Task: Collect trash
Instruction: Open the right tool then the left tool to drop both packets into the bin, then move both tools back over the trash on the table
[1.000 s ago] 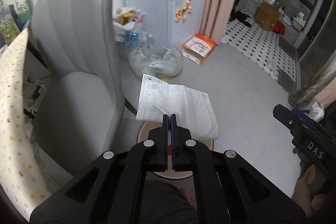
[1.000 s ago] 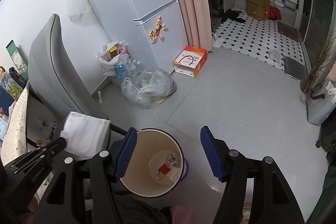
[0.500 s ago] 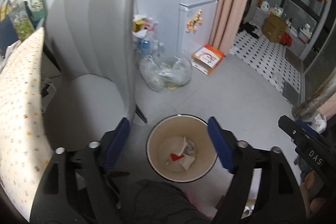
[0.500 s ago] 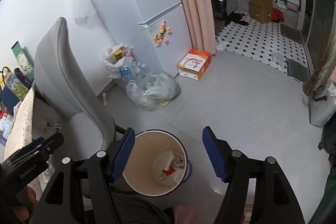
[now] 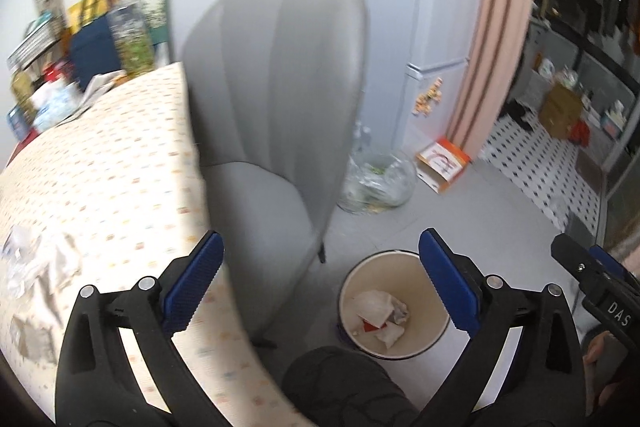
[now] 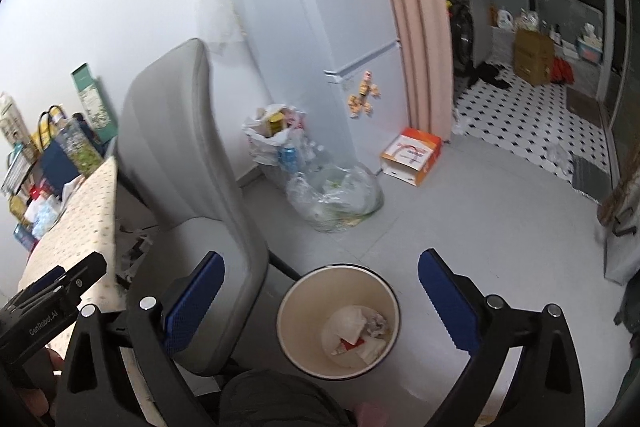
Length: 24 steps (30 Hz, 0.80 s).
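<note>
Left wrist view: left gripper (image 5: 320, 281), just opened wide, holds nothing above the bin (image 5: 436, 311); right gripper (image 6: 320, 293) likewise.

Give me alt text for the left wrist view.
Open, empty left gripper above a cream bin holding white trash. Grey chair behind; crumpled papers on the dotted tablecloth.
</note>
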Each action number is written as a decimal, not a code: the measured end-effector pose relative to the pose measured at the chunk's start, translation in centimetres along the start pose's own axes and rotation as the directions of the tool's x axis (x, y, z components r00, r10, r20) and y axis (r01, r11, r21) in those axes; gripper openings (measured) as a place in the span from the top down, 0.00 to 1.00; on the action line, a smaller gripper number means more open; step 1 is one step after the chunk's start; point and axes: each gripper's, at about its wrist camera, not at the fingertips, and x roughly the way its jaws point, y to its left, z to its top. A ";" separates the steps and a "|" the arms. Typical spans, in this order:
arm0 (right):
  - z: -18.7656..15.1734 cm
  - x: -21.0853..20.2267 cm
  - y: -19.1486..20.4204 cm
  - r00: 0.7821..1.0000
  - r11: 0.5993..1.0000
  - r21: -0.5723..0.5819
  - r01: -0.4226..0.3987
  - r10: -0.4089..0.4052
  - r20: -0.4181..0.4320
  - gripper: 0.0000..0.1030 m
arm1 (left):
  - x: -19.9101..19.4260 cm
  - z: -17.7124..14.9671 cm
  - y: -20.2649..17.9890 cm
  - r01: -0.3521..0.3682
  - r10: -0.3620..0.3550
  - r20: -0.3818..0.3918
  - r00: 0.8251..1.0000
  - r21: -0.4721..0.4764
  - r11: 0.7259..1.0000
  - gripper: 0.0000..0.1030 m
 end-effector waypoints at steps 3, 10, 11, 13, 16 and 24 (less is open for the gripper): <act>-0.1 -0.9 2.3 1.000 0.999 -0.040 -0.021 0.021 0.012 0.08 | -1.4 -0.4 2.8 -0.022 0.023 0.020 1.000 -0.044 0.999 0.06; -0.7 -3.1 7.5 0.997 0.989 -0.130 -0.074 0.078 0.026 0.08 | -4.5 -1.5 8.4 -0.064 0.073 0.062 0.995 -0.140 0.988 0.06; -0.9 -3.4 8.2 0.996 0.987 -0.141 -0.081 0.086 0.026 0.07 | -4.8 -1.6 9.0 -0.068 0.079 0.067 0.995 -0.151 0.986 0.06; -1.2 -3.9 9.9 0.995 0.981 -0.167 -0.095 0.101 0.025 0.08 | -5.8 -2.0 10.6 -0.080 0.094 0.079 0.992 -0.174 0.982 0.06; -1.5 -4.6 12.0 0.992 0.972 -0.205 -0.113 0.121 0.028 0.07 | -7.1 -2.5 12.7 -0.094 0.117 0.098 0.988 -0.207 0.974 0.06; -3.1 -6.8 17.1 0.983 0.945 -0.283 -0.162 0.179 0.035 0.08 | -9.9 -4.6 17.9 -0.131 0.172 0.120 0.978 -0.291 0.948 0.06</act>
